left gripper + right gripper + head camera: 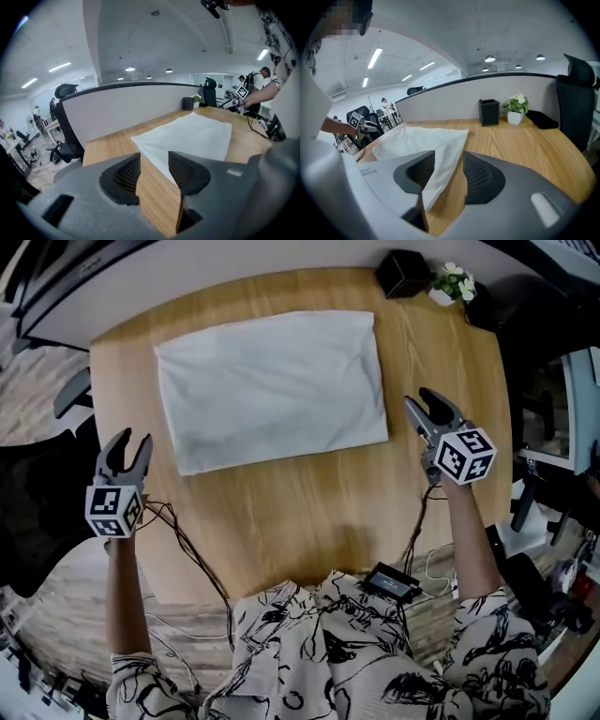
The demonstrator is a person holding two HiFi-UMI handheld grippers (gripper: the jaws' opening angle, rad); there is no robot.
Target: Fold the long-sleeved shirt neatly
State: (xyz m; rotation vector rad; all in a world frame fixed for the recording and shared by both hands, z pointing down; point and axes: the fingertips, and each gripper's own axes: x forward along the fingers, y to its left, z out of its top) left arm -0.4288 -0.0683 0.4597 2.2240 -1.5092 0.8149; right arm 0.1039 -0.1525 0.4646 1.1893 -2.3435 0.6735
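The long-sleeved shirt (272, 390) lies on the wooden table (309, 512) as a flat white rectangle, slightly askew, in the far half of the tabletop. Neither gripper touches it.

The left gripper (128, 454) hangs off the table's left edge, near the shirt's near-left corner but apart from it. Its jaws stand spread, with nothing between them — in the left gripper view only bare wood and the shirt's corner farther off show through the gap.

The right gripper (427, 409) hovers just beside the shirt's right edge, over bare wood. Its jaws are also spread and empty; in the right gripper view the shirt's near corner shows beyond the gap, not between the pads.

At the table's far right stand a black box (403, 273) and, just beside it, a small potted plant (454, 282) with white flowers. A grey partition (440, 98) runs behind the table. Cables (187, 549) trail from both grippers across the near edge, and a small black device (392, 582) sits there close to the person's patterned shirt.
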